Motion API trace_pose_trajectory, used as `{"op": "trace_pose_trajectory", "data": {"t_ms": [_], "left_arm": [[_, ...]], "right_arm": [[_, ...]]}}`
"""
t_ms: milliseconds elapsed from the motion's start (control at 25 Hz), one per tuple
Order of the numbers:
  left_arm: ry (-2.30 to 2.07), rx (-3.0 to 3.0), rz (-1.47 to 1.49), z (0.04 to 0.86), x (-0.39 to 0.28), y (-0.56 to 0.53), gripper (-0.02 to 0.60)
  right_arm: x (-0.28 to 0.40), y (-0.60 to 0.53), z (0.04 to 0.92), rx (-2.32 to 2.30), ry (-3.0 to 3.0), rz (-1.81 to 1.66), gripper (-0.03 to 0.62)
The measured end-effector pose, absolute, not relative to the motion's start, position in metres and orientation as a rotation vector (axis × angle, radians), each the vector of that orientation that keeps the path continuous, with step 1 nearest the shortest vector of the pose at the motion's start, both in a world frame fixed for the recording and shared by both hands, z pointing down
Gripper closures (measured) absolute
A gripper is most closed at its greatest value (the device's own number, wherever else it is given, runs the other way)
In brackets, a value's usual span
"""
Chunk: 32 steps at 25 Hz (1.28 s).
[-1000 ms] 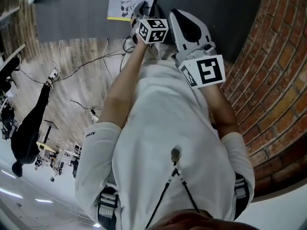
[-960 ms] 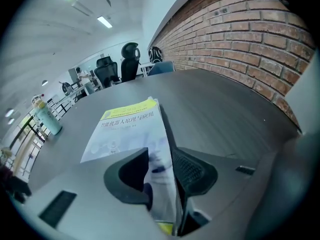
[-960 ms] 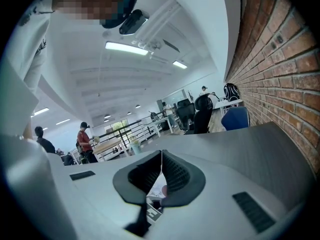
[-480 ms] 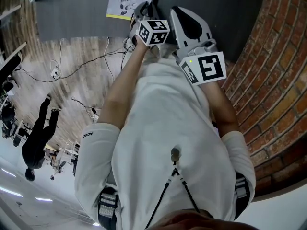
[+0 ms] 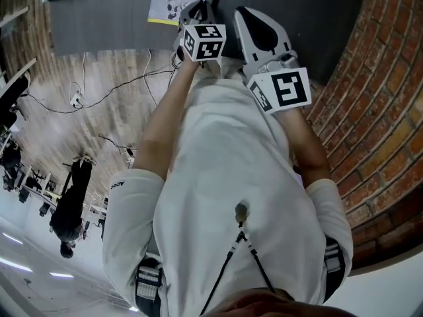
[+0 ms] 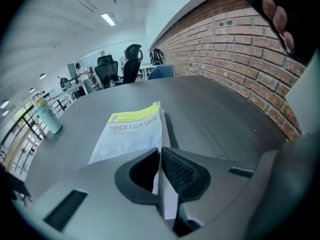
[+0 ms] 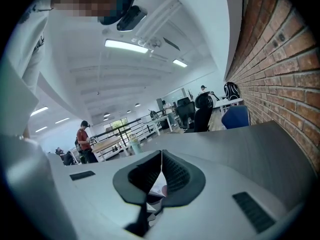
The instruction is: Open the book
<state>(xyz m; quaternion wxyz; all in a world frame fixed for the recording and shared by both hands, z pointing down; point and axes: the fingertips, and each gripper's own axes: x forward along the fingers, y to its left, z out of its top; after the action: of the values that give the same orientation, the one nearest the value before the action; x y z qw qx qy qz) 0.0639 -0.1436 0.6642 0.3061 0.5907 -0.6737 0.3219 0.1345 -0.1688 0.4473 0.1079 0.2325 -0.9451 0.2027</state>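
The book [image 6: 132, 131] lies on the dark grey table [image 6: 220, 119]; its pale cover has a yellow band at the far end. My left gripper [image 6: 160, 151] is at the book's near edge, jaws closing, with the thin cover edge pinched between the pads and raised a little off the pages. In the head view the book [image 5: 173, 2] shows at the top, the left gripper [image 5: 195, 13] on its near right corner. My right gripper [image 5: 246, 17] hovers just right of it, beside the left one. In its own view the right gripper [image 7: 161, 155] has its tips together and holds nothing.
A brick wall [image 6: 235, 39] runs along the table's right side. A teal bottle [image 6: 50, 120] stands far left on the table. Office chairs [image 6: 131, 64] sit beyond the far edge. A person in a red shirt [image 7: 84, 139] stands in the background.
The left gripper's marker cube has shifted slightly up the head view and turned a little. The right gripper has stayed put. A bystander at the lower left has walked on.
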Motion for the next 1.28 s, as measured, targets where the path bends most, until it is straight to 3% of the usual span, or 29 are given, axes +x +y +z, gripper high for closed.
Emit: {"op": "trace_pose_trajectory", "data": {"t_ms": [1280], "left_arm": [[-1.657, 1.73, 0.63, 0.633, 0.001, -0.119, 0.548]], "right_arm": [[0.068, -0.125, 0.451, 0.763, -2.748, 0.583, 0.558]]}}
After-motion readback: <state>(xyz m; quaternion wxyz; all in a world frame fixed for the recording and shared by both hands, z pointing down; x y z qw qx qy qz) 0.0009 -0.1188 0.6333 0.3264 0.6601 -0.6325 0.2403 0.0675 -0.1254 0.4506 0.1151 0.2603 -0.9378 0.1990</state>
